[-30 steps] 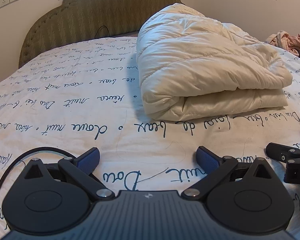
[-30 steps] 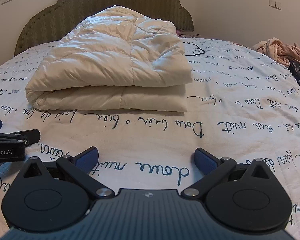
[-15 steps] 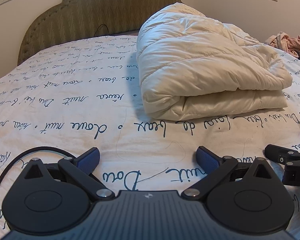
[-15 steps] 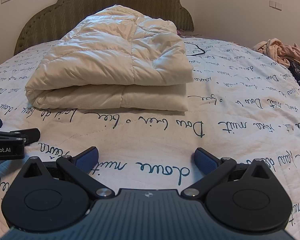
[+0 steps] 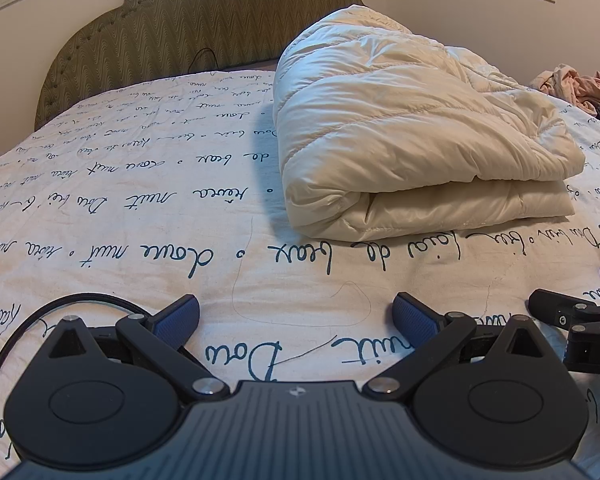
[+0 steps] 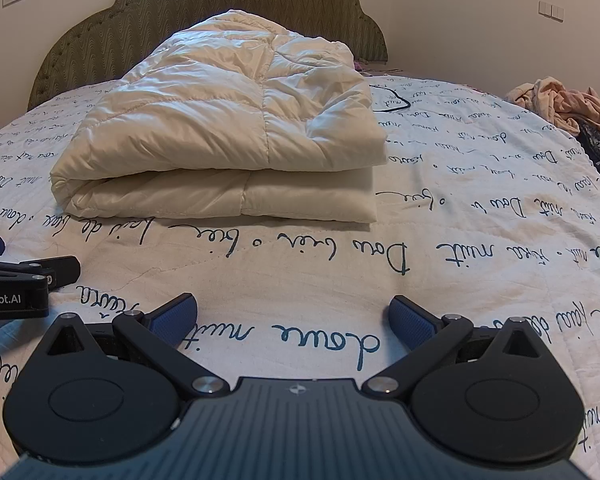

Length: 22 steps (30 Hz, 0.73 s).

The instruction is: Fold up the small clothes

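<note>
A cream quilted padded garment (image 5: 412, 140) lies folded into a thick rectangle on the bed; it also shows in the right wrist view (image 6: 236, 136). My left gripper (image 5: 296, 314) is open and empty, low over the bedspread, well short of the garment's near left corner. My right gripper (image 6: 292, 314) is open and empty, low over the bedspread in front of the garment. Each gripper sees the other: the right one at the right edge of the left view (image 5: 580, 320), the left one at the left edge of the right view (image 6: 16, 280).
The white bedspread (image 6: 460, 240) with blue handwriting covers the bed. A green padded headboard (image 5: 204, 16) stands behind. A heap of pink and dark clothes (image 6: 560, 104) lies at the far right. A thin black cable (image 6: 396, 102) lies behind the garment.
</note>
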Tool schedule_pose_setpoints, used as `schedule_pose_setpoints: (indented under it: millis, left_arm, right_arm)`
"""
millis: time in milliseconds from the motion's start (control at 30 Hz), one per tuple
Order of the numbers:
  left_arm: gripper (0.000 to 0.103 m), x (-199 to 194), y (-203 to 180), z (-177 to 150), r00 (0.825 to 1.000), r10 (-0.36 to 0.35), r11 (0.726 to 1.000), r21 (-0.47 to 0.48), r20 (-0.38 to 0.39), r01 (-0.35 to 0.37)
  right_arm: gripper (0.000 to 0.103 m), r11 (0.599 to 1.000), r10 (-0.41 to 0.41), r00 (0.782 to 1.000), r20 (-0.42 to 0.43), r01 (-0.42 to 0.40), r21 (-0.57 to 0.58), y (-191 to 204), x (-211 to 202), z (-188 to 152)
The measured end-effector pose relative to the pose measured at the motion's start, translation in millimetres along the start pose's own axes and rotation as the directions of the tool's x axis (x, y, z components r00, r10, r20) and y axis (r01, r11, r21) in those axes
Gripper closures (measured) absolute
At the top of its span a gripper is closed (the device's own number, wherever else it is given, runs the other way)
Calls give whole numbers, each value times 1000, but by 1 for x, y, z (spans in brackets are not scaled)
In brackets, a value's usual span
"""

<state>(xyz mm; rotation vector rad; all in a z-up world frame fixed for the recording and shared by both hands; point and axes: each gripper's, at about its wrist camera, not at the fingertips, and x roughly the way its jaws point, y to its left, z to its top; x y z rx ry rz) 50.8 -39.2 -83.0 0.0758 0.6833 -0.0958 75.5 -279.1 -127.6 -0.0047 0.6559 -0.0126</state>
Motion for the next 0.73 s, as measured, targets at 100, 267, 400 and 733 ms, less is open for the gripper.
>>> schedule_pose_setpoints:
  millis: [100,267,400,733]
  left_arm:
    - [0,0,0,0,1000,-1,1000,-1,0,1]
    - [0,0,0,1,1000,-4,1000,-4,0,4]
    - [0,0,1,1,1000,-6,1000,-4,0,6]
    - [0,-10,6,3,999,-29,1000,-8,30,29]
  right_arm:
    - [0,1000,0,1000,0,0,0,0,0,0]
    - [0,1000,0,1000,0,0,0,0,0,0]
    - [0,1000,0,1000,1,0,-1,0,0,0]
    - [0,1000,-7,1000,4,7,-4,0,-2,2]
